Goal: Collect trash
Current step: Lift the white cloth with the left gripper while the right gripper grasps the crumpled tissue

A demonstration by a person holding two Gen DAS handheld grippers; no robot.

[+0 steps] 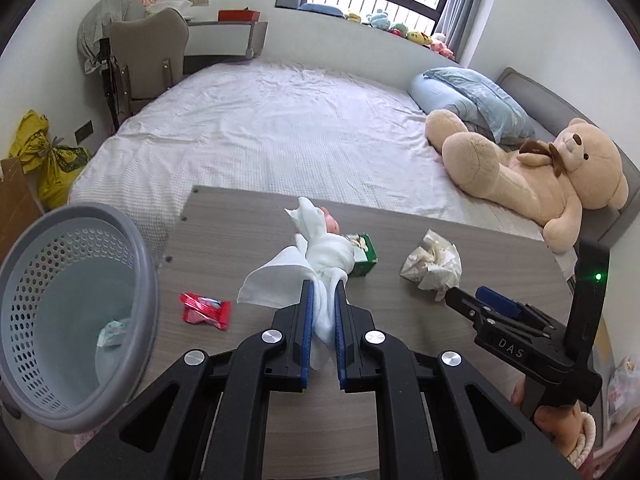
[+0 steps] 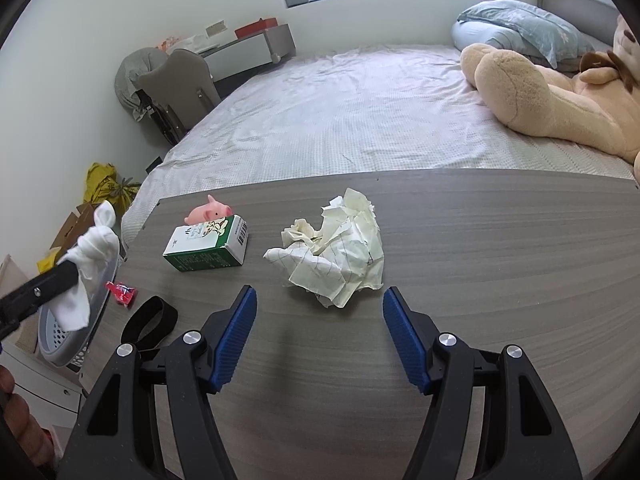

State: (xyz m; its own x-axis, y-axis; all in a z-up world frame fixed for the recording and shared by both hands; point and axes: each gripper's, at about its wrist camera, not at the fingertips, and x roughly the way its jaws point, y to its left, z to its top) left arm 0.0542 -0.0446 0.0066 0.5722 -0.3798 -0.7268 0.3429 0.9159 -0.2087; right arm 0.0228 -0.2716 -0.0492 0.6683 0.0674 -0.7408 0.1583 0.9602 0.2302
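Left gripper (image 1: 324,280) was clamped on a white tissue (image 1: 320,256), held above the table (image 2: 480,240), presumably for carrying to the grey basket (image 1: 136,248) off the table's left edge. Right gripper (image 2: 320,300) stood open, empty, just short of the crumpled paper (image 2: 340,256), likely next.

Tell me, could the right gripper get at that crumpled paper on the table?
Probably yes: the right gripper is open, the crumpled paper lies just ahead of its fingers, and only bare table lies between.
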